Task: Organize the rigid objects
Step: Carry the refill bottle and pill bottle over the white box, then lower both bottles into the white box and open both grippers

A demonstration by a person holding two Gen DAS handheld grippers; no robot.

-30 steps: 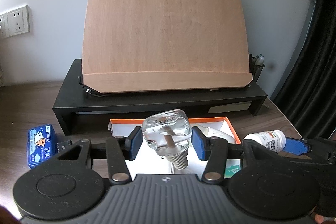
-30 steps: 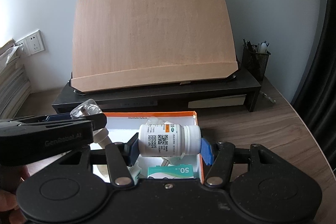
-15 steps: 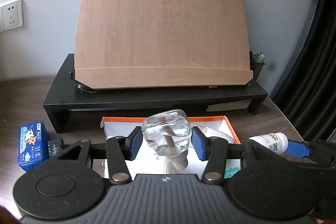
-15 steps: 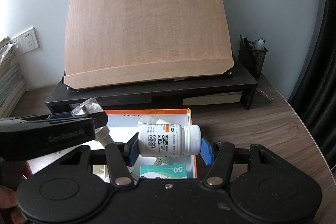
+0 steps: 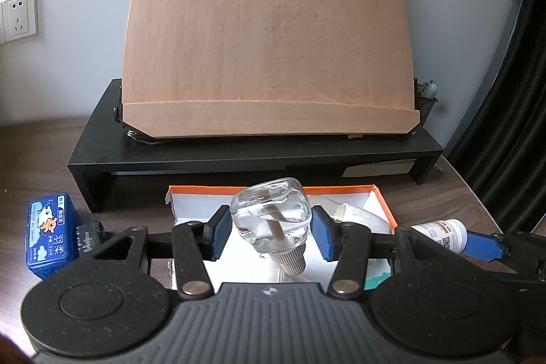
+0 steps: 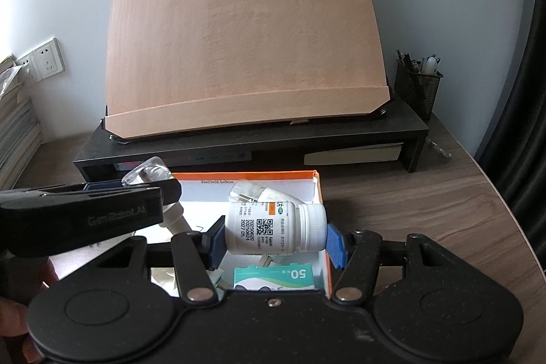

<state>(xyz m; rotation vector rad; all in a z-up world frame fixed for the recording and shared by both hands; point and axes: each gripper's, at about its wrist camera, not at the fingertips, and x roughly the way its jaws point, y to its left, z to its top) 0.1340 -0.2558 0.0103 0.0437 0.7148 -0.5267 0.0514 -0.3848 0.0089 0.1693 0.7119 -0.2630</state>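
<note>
**A:** Nothing much is shifting since a second ago: both grippers are still hanging over the orange-rimmed box [image 6: 315,190], though the wooden book stand [image 5: 269,36] is now sitting a little differently in each view, so the hands are drifting slightly.

**B:** What is each one carrying?

**A:** The left gripper [image 5: 269,236] is clamping a clear glass bottle [image 5: 271,215] between its blue pads [image 5: 218,236], cap tilted down toward the camera. The right gripper [image 6: 273,243] is pinching a white pill bottle [image 6: 273,227] lying sideways, one pad on its base, the other on its cap.

**B:** Both over the box?

**A:** Yes, both are hovering above its white floor, neither touching it.

**B:** How far along is the tidying looking?

**A:** Partway, I'd judge. A green packet marked 50 [image 6: 273,277] and a small white tube [image 5: 355,214] are already lying inside. The two bottles are waiting to be set down.

**B:** Anything left outside?

**A:** A blue tissue pack [image 5: 51,234] is sitting on the desk [image 6: 426,210] to the left, beside a small dark item I can't identify. Those probably come next.
</note>
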